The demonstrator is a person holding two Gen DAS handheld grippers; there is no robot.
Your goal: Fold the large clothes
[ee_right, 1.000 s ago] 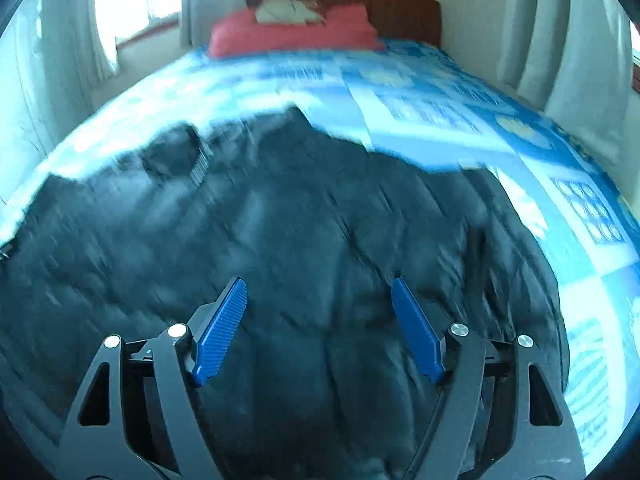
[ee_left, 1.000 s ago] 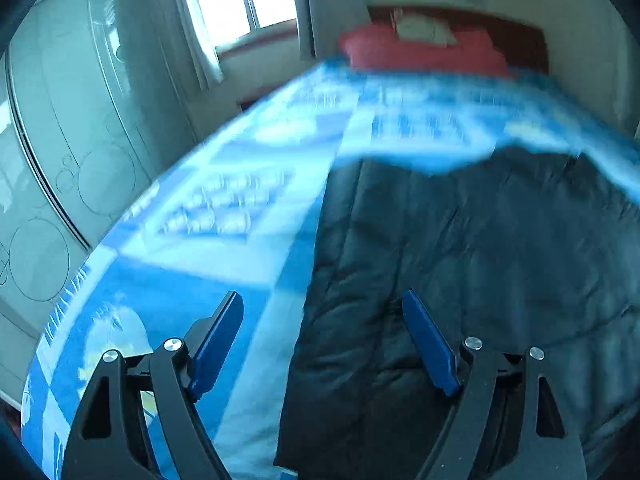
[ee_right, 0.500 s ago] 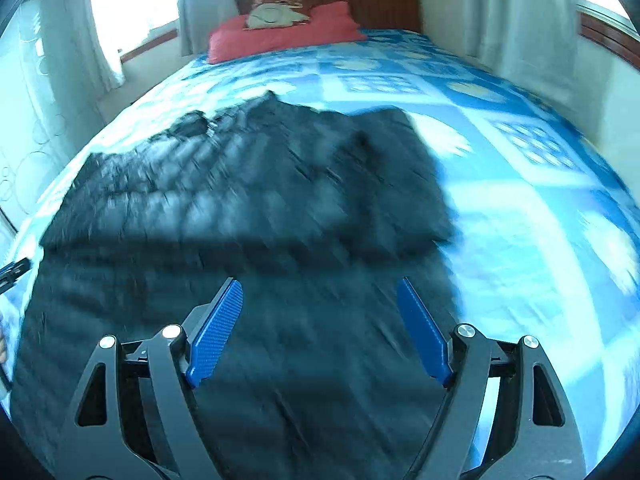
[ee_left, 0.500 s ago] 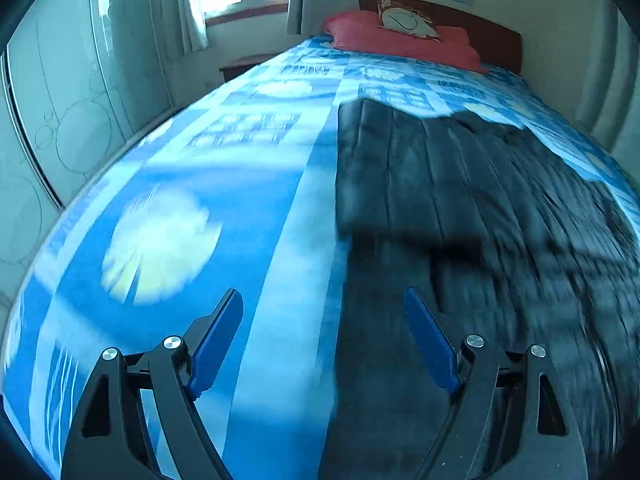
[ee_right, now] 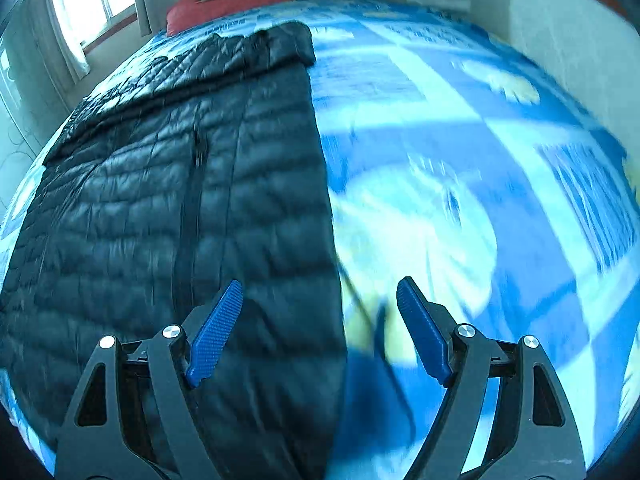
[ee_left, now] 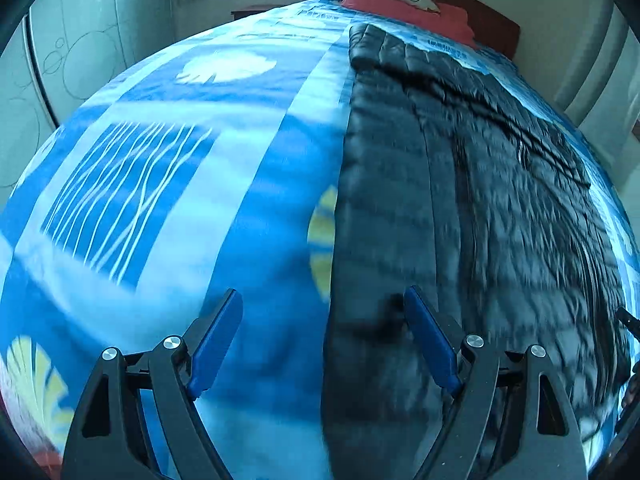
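Observation:
A black quilted puffer jacket (ee_left: 460, 184) lies flat on a bed with a blue patterned cover (ee_left: 168, 168). In the left wrist view my left gripper (ee_left: 322, 300) hangs open above the jacket's left edge, one blue pad over the cover, the other over black fabric. In the right wrist view the jacket (ee_right: 180, 184) fills the left half, its centre zip running lengthwise. My right gripper (ee_right: 320, 292) is open above the jacket's right edge, straddling the border between fabric and cover (ee_right: 460, 168). Nothing sits between either pair of pads.
A red pillow (ee_left: 400, 4) and wooden headboard (ee_left: 492, 24) are at the far end of the bed. A wardrobe with circle patterns (ee_left: 72, 48) stands left of the bed, a window (ee_right: 88, 4) and curtains behind. A wall (ee_right: 560, 48) runs close along the bed's right side.
Both grippers have slid back along the bed toward its foot, away from the pillow. The left one now sits over the jacket's left edge, the right one over its right edge. Both stayed open.

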